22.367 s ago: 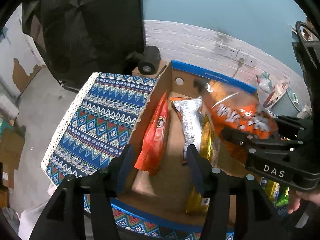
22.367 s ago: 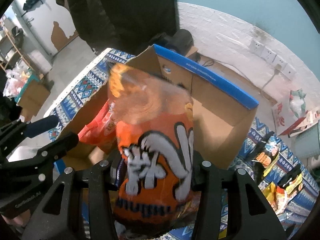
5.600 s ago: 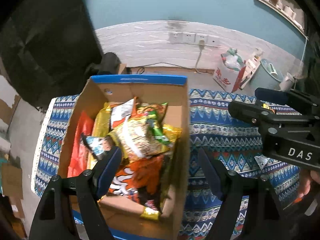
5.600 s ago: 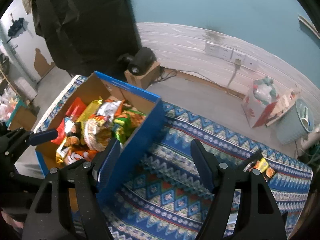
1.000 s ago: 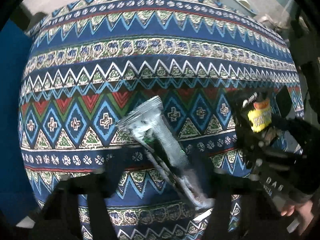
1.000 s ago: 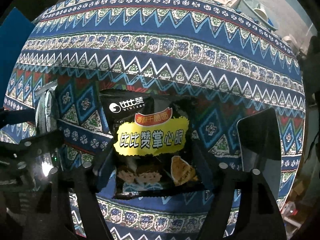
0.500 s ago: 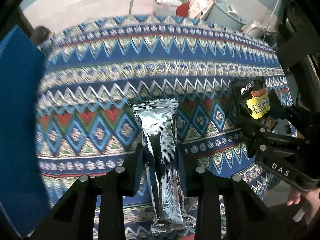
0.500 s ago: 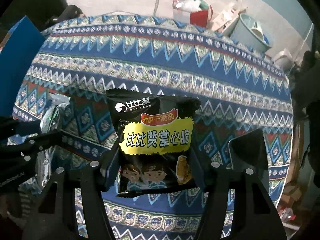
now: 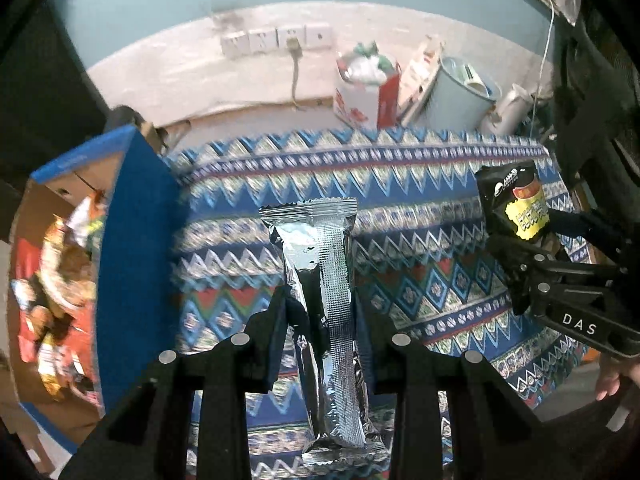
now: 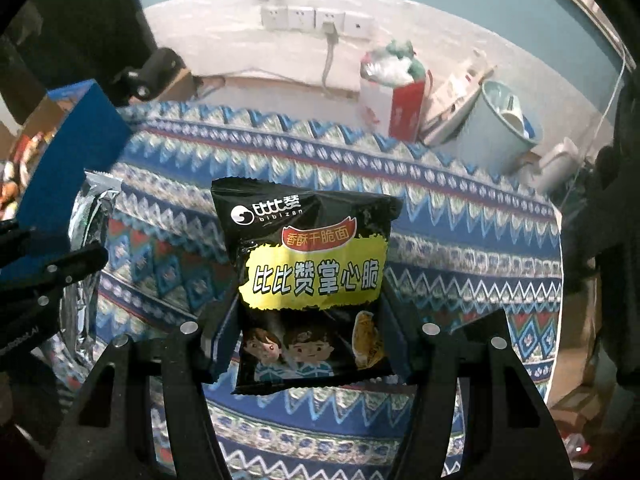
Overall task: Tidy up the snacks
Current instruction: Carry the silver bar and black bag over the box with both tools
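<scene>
Carrying step in hand, by the look of it: two snacks lifted off the surface, both bound for the box. Silver foil packet (image 9: pixel 320 300) held upright and lengthwise in the left gripper (image 9: pixel 320 312), fingers (image 9: pixel 276 320) pinching it at mid-length, crimped top edge pointing away toward the far wall, lower end hanging near the camera. Black crispy-noodle bag (image 10: pixel 312 280) with the yellow label held in the right gripper (image 10: pixel 312 332), fingers (image 10: pixel 218 340) pressed in on its lower half, print facing the camera, top edge free. Both packets clear of the patterned tablecloth (image 9: pixel 420 280), which covers the surface below.

Cardboard box (image 9: pixel 132 240) with blue outer walls at the far left, already heaped with mixed snack bags (image 9: pixel 60 280); near wall of the box standing between the left gripper and the pile. Next move likely calls for swinging left, rising above that blue wall, then spreading the fingers over a low spot in the heap, one hand at a time to avoid a clash of grippers, since the right one sits just to the right of the left. Risk judged: pile high enough for a slim foil packet to slide off or snag on the rim.

Beyond the surface, on the floor: red-and-white gift bag (image 10: pixel 396 96), pale blue bin (image 10: pixel 500 136), wall sockets (image 10: pixel 316 18) with a cable plugged in. None of these in the path.
</scene>
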